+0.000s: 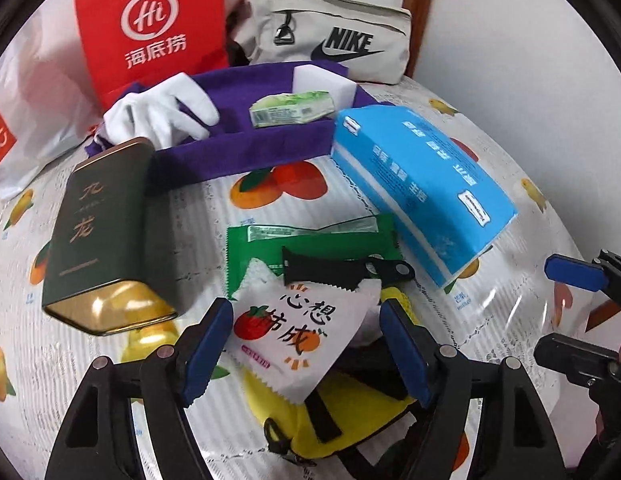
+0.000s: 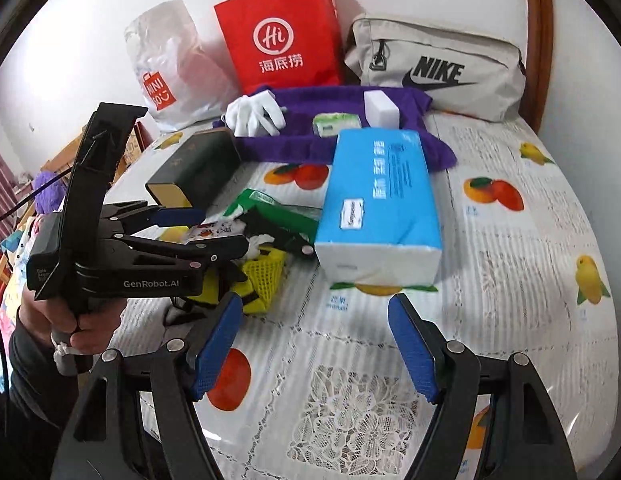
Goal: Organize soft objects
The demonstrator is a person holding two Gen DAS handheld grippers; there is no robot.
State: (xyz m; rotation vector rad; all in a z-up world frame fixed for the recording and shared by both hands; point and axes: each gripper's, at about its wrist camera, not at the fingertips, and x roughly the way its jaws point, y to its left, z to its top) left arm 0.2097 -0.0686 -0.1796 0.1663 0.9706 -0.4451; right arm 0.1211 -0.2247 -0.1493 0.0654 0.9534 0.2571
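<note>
A white snack packet (image 1: 294,332) printed with a strawberry and an orange lies on a yellow mesh bag (image 1: 350,412). My left gripper (image 1: 306,308) is open and straddles the packet, its blue pads clear of both edges. Behind it are a green packet (image 1: 310,240), a black strap (image 1: 342,270) and a blue tissue pack (image 1: 422,184). A purple towel (image 1: 246,152) carries a white glove (image 1: 158,116), a small green tissue pack (image 1: 292,108) and a white sponge block (image 1: 326,84). My right gripper (image 2: 314,304) hangs open over the tablecloth, just short of the blue tissue pack (image 2: 378,200).
A dark green tin (image 1: 98,232) lies left of the packets. Against the back wall stand a red paper bag (image 2: 282,36), a white plastic bag (image 2: 166,68) and a grey Nike pouch (image 2: 434,68). A person's hand (image 2: 82,324) holds the left gripper. The fruit-print tablecloth (image 2: 510,264) shows bare at the right.
</note>
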